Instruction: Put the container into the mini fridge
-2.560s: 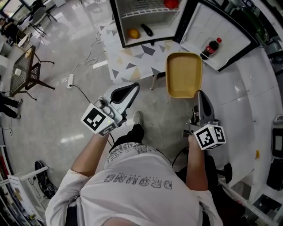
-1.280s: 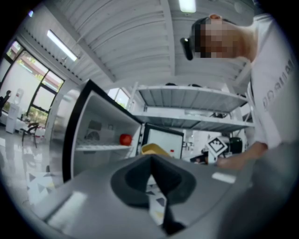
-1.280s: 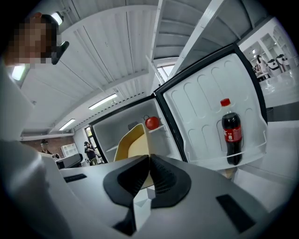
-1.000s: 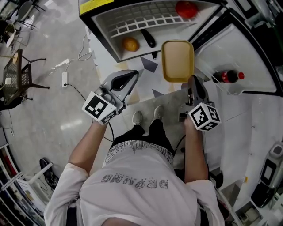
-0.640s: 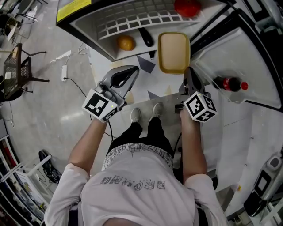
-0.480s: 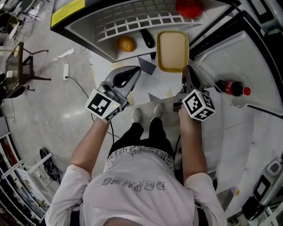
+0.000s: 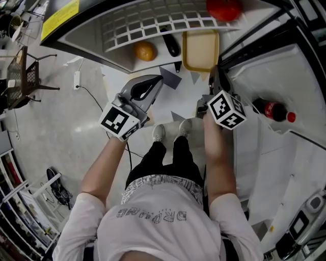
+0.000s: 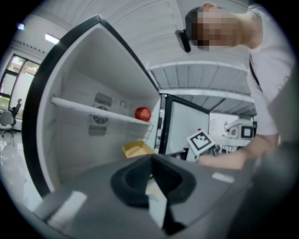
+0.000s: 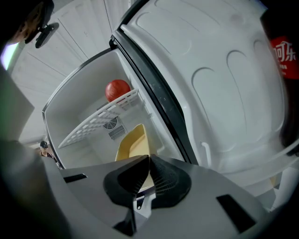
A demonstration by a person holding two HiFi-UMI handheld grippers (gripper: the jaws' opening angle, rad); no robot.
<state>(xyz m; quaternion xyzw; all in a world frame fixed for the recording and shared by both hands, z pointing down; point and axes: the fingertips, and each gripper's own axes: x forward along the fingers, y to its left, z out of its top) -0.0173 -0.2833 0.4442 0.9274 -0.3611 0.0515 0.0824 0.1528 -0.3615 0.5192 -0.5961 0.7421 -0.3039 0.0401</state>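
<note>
Lying beside the container (image 7: 200, 48): orange (image 7: 144, 50), black object (image 7: 170, 44).

You see the wire shelf (image 7: 153, 20) carrying one round red fruit (image 7: 224, 7). Below it, the fridge floor (image 7: 158, 55) bears an orange (image 7: 145, 51) and a dark object (image 7: 170, 45).

Matt plastic meeting gloss
The container (image 7: 201, 48) is looking matt plastic; the mini fridge lining (image 9: 86, 105) is shining smooth white — the floor (image 7: 61, 132) is gleaming.
</note>
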